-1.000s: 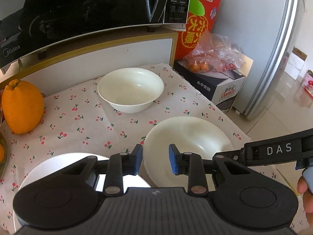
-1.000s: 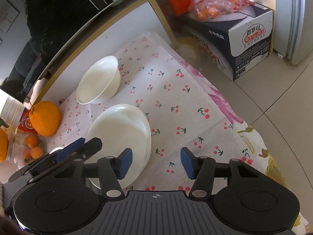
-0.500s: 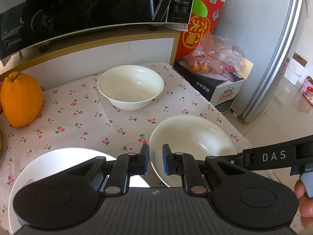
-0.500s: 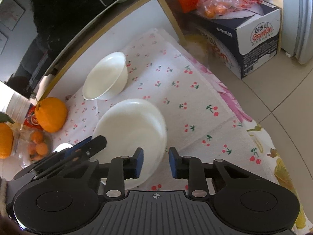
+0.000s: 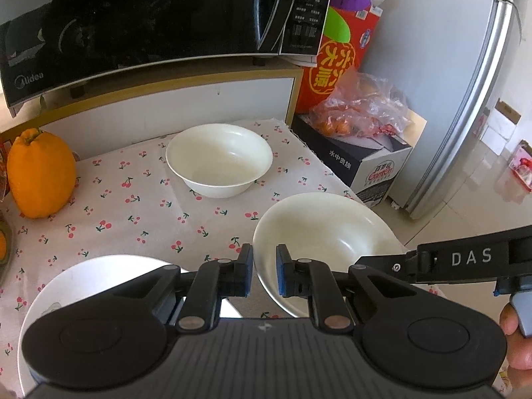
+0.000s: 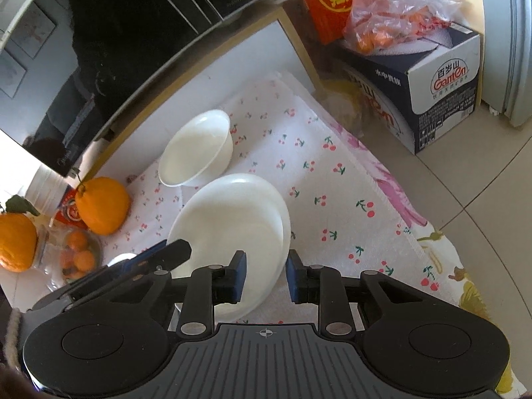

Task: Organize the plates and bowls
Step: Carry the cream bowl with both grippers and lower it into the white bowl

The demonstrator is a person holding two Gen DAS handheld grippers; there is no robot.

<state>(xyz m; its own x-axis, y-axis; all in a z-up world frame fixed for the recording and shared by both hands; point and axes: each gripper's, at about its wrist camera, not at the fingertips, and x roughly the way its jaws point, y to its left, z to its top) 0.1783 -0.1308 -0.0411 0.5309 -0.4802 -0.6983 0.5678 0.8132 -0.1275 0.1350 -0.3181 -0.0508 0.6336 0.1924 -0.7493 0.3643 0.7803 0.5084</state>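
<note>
Left wrist view showed my left gripper (image 5: 264, 274) with its two pads closed to a narrow gap, and the near rim of the shallow bowl (image 5: 329, 232) was pinched in that gap. The bowl itself lay toward 1 o'clock from my fingers, over the cherry-print cloth (image 5: 133, 206). At 3 o'clock my right gripper (image 6: 265, 277) reached in from the side and took the opposite rim. In the right wrist view its blue pads stood on both sides of the white edge, so I judged it also as clamped on the same bowl.

I held it with two hands because the bowl is wide and smooth. I think one pinch on a thin rim lets it swing or slip, and two grips on opposite sides keep it level. Whether the bowl was already lifted from the cloth I could not tell, since my own fingers hid its foot.

The deep bowl (image 5: 219, 163) waited upright at 12 o'clock, well apart, under the microwave (image 5: 149, 23). The flat plate (image 5: 93, 276) lay at 9 o'clock, just beside my left pad. I judged the likely next step to be stacking the shallow bowl with one of them.
</note>
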